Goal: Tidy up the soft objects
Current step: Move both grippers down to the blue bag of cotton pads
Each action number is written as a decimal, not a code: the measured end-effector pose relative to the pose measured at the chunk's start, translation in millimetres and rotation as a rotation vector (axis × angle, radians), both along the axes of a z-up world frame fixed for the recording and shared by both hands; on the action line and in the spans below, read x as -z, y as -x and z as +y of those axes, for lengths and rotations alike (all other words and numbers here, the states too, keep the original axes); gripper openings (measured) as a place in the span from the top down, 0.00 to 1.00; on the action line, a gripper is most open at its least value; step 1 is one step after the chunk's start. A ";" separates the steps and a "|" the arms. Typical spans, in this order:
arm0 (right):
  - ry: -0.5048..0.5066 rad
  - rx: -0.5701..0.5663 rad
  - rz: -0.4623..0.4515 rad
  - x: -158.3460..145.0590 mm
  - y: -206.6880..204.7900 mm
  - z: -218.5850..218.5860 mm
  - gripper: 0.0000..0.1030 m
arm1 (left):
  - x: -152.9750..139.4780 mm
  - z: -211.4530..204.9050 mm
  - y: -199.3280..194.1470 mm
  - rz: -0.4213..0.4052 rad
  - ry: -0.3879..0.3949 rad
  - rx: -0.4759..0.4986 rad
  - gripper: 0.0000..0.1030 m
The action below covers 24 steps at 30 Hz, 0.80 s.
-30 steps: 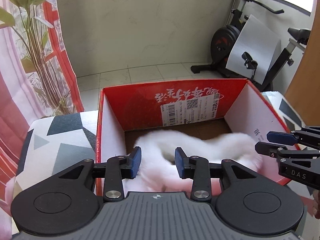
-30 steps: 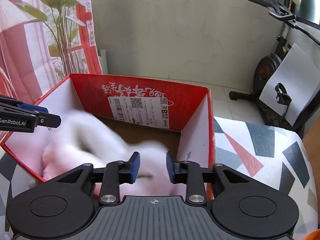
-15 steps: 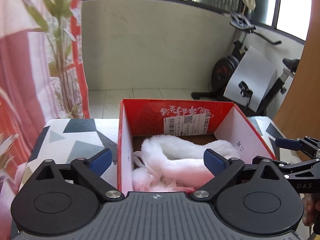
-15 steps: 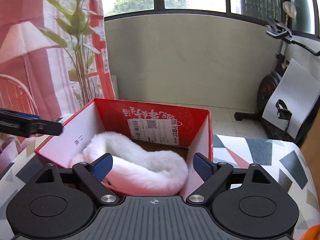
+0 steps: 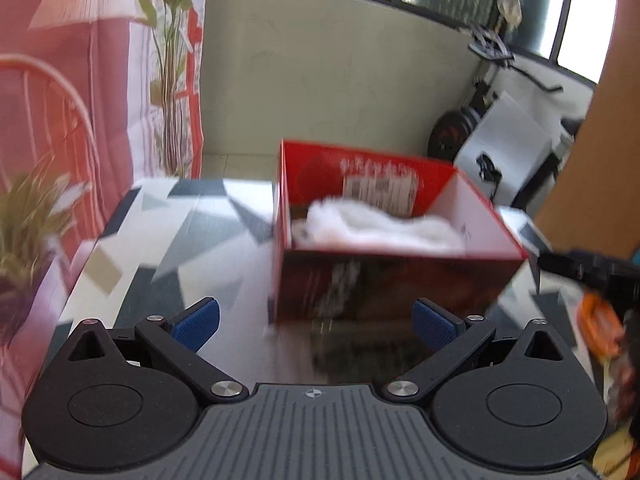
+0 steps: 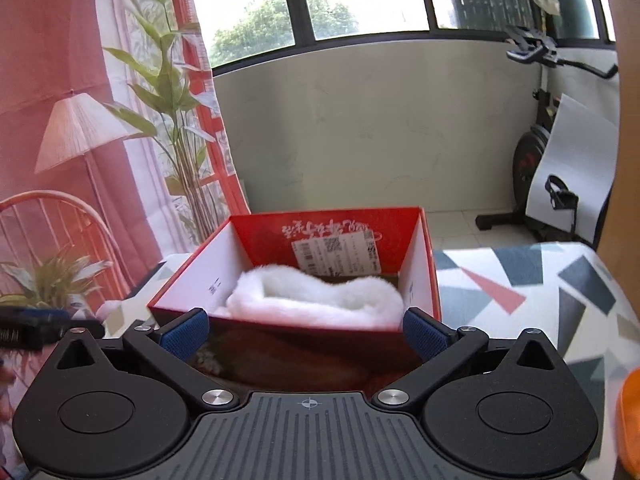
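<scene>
A fluffy white soft item (image 6: 316,296) lies inside an open red cardboard box (image 6: 418,276) on a patterned table. It also shows in the left wrist view (image 5: 376,226), inside the box (image 5: 392,280). My left gripper (image 5: 316,324) is wide open and empty, held back from the box's near wall. My right gripper (image 6: 304,334) is wide open and empty, just short of the box's near rim. The left gripper's tip shows at the left edge of the right wrist view (image 6: 44,326); the right gripper's tip shows at the right of the left wrist view (image 5: 588,266).
The table (image 5: 188,224) has a grey, white and red geometric cover (image 6: 520,292). A small potted plant (image 6: 52,280) stands at the table's left. An orange object (image 5: 600,328) lies at the right. An exercise bike (image 6: 552,184) and a tall plant (image 6: 176,152) stand behind.
Both grippers opened wide, let go of the white item in the box, and pulled back and up. The box now sits further away in both views.
</scene>
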State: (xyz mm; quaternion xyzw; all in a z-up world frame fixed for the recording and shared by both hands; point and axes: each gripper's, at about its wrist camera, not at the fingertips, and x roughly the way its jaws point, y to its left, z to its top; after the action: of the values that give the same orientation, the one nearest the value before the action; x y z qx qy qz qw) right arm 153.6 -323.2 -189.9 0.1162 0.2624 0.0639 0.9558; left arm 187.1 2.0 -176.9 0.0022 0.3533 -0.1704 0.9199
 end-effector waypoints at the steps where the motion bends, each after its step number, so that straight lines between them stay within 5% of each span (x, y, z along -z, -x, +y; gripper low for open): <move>1: 0.001 0.003 0.005 1.6 4.9 0.6 0.00 | 3.9 2.3 5.6 0.010 -0.009 0.002 0.00; 12: 0.069 -0.020 0.084 46.2 45.9 18.3 0.00 | 41.8 20.7 38.0 0.087 0.055 -0.084 0.00; 24: 0.010 0.004 0.167 78.8 68.8 14.2 0.00 | 62.5 16.1 44.7 0.154 0.078 -0.072 0.00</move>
State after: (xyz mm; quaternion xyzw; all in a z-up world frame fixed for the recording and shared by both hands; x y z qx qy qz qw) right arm 84.8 -309.0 -268.7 0.1168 0.3415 0.0507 0.9312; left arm 142.4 18.1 -239.4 -0.0594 0.4160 -0.1502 0.8949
